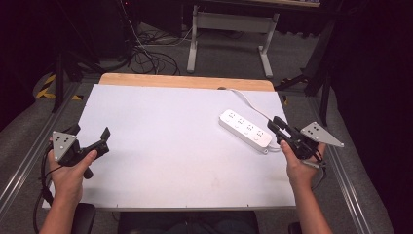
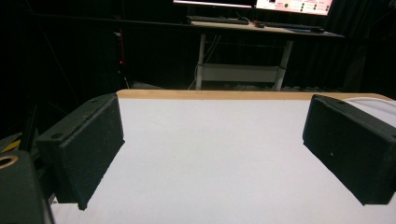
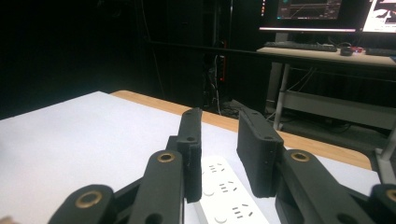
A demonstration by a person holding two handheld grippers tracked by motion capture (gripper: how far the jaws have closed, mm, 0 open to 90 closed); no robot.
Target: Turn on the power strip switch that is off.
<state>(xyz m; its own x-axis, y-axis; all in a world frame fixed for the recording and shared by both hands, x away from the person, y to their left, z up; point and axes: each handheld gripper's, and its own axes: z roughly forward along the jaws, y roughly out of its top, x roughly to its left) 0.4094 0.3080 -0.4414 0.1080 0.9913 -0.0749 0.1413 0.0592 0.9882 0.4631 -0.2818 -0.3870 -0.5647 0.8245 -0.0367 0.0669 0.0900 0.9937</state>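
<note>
A white power strip [image 1: 245, 129] lies flat on the white table [image 1: 160, 146] at the right, and its cable [image 1: 249, 101] runs off toward the far edge. My right gripper [image 1: 273, 123] is held just right of the strip's near end, pointing at it. Its jaws stand a little apart with nothing between them. In the right gripper view the strip [image 3: 224, 191] lies below and beyond the right gripper [image 3: 219, 140]. My left gripper [image 1: 90, 131] hovers at the table's left side, wide open and empty. Bare white table shows between the jaws of the left gripper [image 2: 212, 140].
A wooden strip [image 1: 185, 80] borders the table's far edge. Beyond it stands a desk frame [image 1: 229, 29] among loose cables [image 1: 146, 56] on the floor. Metal rails [image 1: 29, 156] run along both sides of the table.
</note>
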